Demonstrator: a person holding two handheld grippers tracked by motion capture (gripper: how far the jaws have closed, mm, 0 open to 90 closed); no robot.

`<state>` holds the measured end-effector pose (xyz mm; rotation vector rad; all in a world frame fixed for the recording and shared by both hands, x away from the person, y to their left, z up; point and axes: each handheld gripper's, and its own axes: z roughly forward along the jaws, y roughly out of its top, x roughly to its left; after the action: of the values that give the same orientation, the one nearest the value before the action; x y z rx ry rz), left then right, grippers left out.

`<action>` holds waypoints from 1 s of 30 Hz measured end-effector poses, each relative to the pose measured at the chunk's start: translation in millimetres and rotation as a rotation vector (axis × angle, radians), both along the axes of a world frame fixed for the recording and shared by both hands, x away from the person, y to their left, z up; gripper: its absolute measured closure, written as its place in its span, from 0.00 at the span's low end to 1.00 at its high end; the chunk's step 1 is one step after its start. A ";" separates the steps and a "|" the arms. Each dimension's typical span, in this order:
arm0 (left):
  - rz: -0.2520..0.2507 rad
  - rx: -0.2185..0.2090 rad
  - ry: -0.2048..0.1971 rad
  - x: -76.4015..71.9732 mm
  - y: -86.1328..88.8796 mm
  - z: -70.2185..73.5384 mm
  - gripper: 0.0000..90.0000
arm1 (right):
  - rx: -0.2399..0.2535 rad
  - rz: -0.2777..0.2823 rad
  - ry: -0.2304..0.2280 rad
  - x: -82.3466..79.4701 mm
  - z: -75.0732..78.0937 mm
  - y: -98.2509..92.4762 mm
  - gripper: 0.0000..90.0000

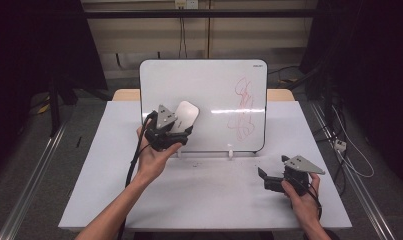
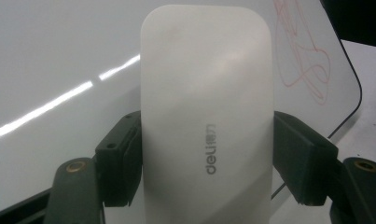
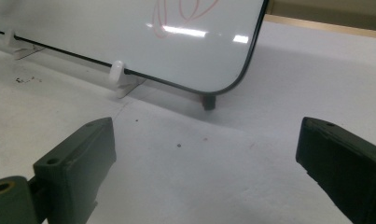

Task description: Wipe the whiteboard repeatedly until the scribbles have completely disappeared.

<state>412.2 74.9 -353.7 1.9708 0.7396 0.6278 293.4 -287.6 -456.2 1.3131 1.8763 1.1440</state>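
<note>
A whiteboard (image 1: 214, 90) stands propped on the white table (image 1: 204, 195), with a red scribble (image 1: 244, 110) on its right half. My left gripper (image 1: 175, 134) is shut on a white eraser (image 1: 185, 116), held up in front of the board's lower left part. In the left gripper view both jaws clamp the sides of the eraser (image 2: 206, 121), and the red scribble (image 2: 304, 51) lies to the upper right on the whiteboard (image 2: 59, 70). My right gripper (image 1: 270, 177) rests low at the table's right, open with nothing between its jaws (image 3: 204, 163).
Two small white clips (image 3: 116, 71) hold the board's bottom edge, and a dark foot (image 3: 208, 101) props its corner. Small dark specks dot the table before the board. Cables and metal rails run along the floor on both sides.
</note>
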 end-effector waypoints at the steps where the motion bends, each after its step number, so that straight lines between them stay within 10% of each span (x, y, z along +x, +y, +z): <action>1: -0.003 -0.007 0.004 0.0 -2.6 1.0 0.34 | 0.000 0.004 0.001 0.2 -0.2 0.4 0.05; 30: -0.089 0.052 -0.093 28.9 -52.2 34.1 0.34 | 0.000 0.008 0.007 -0.6 -0.6 0.2 0.05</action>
<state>441.1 22.7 -319.6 1.9956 0.5804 0.6857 292.8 -287.3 -456.8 1.3119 1.8883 1.1449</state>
